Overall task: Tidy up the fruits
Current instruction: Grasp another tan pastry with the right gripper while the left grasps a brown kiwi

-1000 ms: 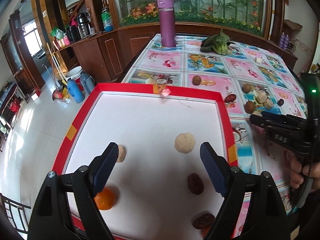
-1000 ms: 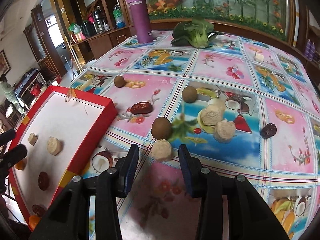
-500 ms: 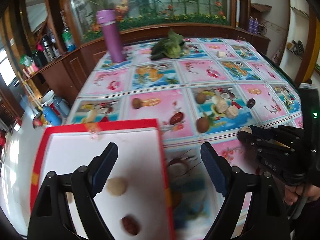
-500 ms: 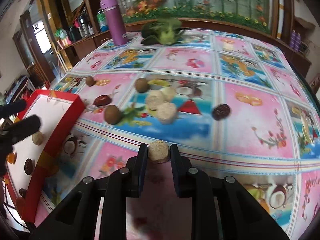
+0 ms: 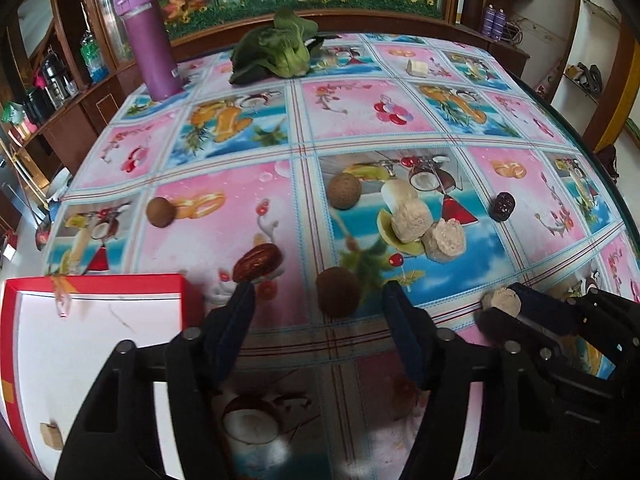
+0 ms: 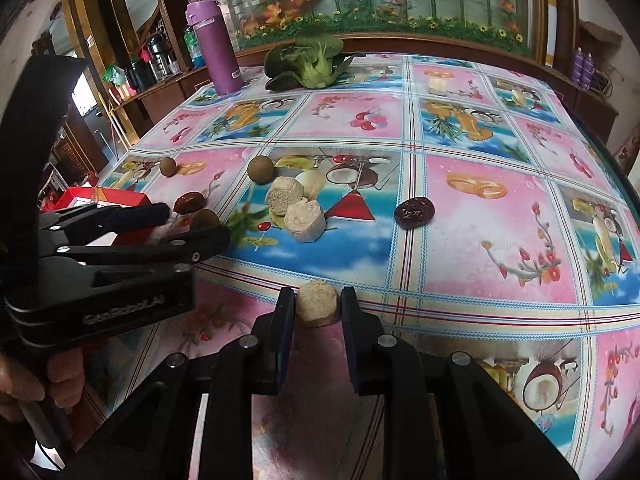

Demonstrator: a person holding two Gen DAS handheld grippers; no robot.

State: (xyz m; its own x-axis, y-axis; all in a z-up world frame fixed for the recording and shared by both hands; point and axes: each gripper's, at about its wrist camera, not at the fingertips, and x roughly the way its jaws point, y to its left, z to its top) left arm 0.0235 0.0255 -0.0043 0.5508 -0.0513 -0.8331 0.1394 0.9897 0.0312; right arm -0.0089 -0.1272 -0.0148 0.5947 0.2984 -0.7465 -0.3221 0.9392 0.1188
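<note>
My right gripper (image 6: 317, 307) is shut on a beige round piece (image 6: 317, 304), held just above the tablecloth; it also shows in the left wrist view as the beige piece (image 5: 501, 301). My left gripper (image 5: 318, 300) is open over the cloth, a brown round fruit (image 5: 338, 291) lying between its fingertips. A red date (image 5: 257, 262) lies just past its left finger. The red-rimmed white tray (image 5: 96, 284) sits at lower left. Two more beige pieces (image 5: 428, 226), two brown fruits (image 5: 344, 191) and a dark date (image 5: 503, 207) lie farther out.
A purple flask (image 5: 149, 36) and a leafy green vegetable (image 5: 276, 56) stand at the table's far side. A small pale piece (image 5: 416, 68) lies beyond them. The table's right edge (image 5: 592, 152) curves away. A hand (image 6: 28, 384) holds the left gripper's handle.
My left gripper has swung from over the tray to the right, over the cloth near the brown fruit. My right gripper closed on the beige piece and lifted it toward the near edge.
</note>
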